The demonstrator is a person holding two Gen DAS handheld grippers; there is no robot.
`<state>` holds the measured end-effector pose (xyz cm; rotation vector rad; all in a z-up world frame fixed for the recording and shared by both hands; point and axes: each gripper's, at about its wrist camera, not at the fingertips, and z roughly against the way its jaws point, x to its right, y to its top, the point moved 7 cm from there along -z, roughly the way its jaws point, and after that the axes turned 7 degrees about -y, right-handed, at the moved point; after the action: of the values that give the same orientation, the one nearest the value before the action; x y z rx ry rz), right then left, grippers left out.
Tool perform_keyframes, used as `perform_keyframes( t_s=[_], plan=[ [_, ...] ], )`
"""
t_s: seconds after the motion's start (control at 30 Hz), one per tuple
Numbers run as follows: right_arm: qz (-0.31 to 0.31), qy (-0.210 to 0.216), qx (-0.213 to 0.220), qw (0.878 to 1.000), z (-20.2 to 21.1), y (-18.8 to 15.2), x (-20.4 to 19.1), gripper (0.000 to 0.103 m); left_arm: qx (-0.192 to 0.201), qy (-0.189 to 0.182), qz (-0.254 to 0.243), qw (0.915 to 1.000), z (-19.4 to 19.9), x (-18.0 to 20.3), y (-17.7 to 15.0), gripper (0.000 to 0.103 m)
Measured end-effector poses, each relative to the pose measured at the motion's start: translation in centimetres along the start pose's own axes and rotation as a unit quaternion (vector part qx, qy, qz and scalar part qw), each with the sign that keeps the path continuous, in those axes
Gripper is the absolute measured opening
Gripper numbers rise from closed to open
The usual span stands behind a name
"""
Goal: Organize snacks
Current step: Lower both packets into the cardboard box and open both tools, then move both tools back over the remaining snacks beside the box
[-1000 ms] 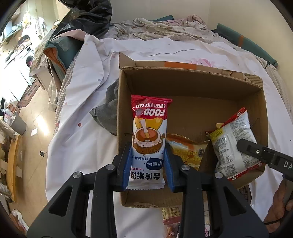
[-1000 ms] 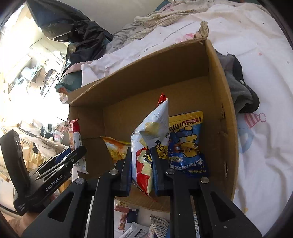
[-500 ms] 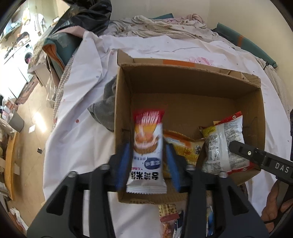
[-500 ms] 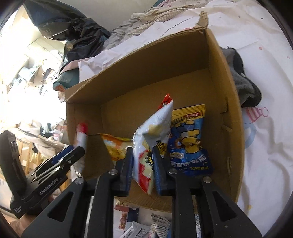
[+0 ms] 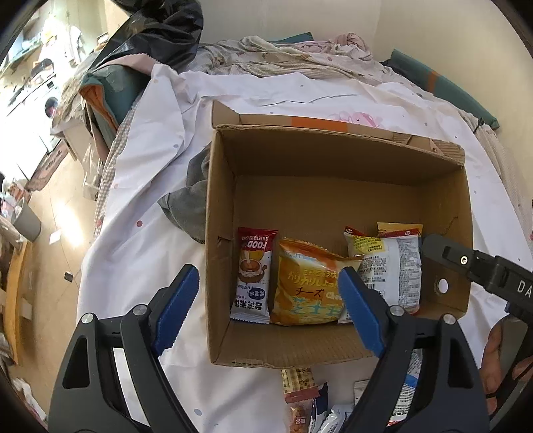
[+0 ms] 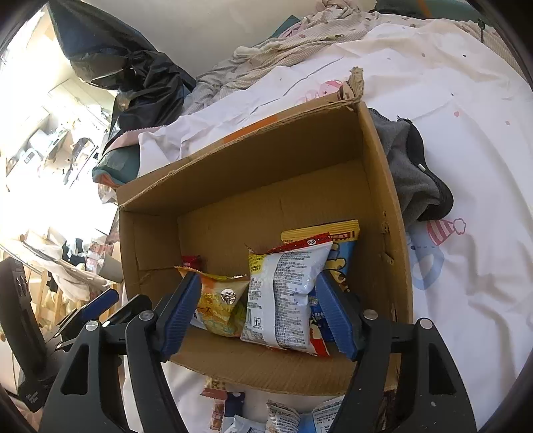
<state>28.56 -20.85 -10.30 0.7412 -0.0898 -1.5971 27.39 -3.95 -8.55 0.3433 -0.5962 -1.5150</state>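
Note:
An open cardboard box [image 5: 220, 186] [image 6: 383, 186] lies on a white bedsheet. Inside lie a red-topped rice cake packet [image 5: 253, 276], an orange cheese snack bag [image 5: 306, 283] [image 6: 216, 303], a white-and-red bag [image 5: 389, 266] [image 6: 286, 293] and a blue-and-yellow bag [image 6: 339, 253]. My left gripper [image 5: 266, 306] is open and empty above the box's near left corner. My right gripper [image 6: 260, 309] is open and empty, its jaws on either side of the white-and-red bag. Each gripper shows in the other's view, the right one [image 5: 483, 269] and the left one [image 6: 100, 306].
More loose snack packets [image 5: 309, 406] [image 6: 283, 416] lie on the sheet in front of the box. A grey garment [image 5: 186, 203] [image 6: 409, 173] lies against the box's side. Black bags [image 5: 156, 30] and crumpled bedding [image 5: 293, 56] lie beyond.
My left gripper opened and let the rice cake packet drop into the box. My right gripper opened and let the white-and-red bag fall flat in the box.

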Motion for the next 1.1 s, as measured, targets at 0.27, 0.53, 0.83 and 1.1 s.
perform_keyframes(
  t_s=[0.27, 0.53, 0.83, 1.1],
  plan=[
    [0.009, 0.001, 0.011, 1.0, 1.1, 0.2, -0.9, 0.074, 0.01, -0.003, 0.017, 0.9998, 1.2, -1.0, -0.4, 0.083],
    [-0.006, 0.004, 0.021, 1.0, 3.2, -0.3, -0.4, 0.074, 0.031, -0.014, 0.031, 0.9989, 3.8, -1.9, -0.7, 0.084],
    [0.003, 0.006, 0.039, 0.999, 6.8, -1.9, -0.3, 0.074, 0.053, -0.013, 0.057, 0.9969, 6.8, -3.4, -2.6, 0.093],
    [-0.055, 0.012, 0.018, 0.998, 8.5, -4.5, 2.4, 0.074, 0.037, 0.0, 0.077, 0.9964, 7.8, -4.8, -5.2, 0.093]
  ],
)
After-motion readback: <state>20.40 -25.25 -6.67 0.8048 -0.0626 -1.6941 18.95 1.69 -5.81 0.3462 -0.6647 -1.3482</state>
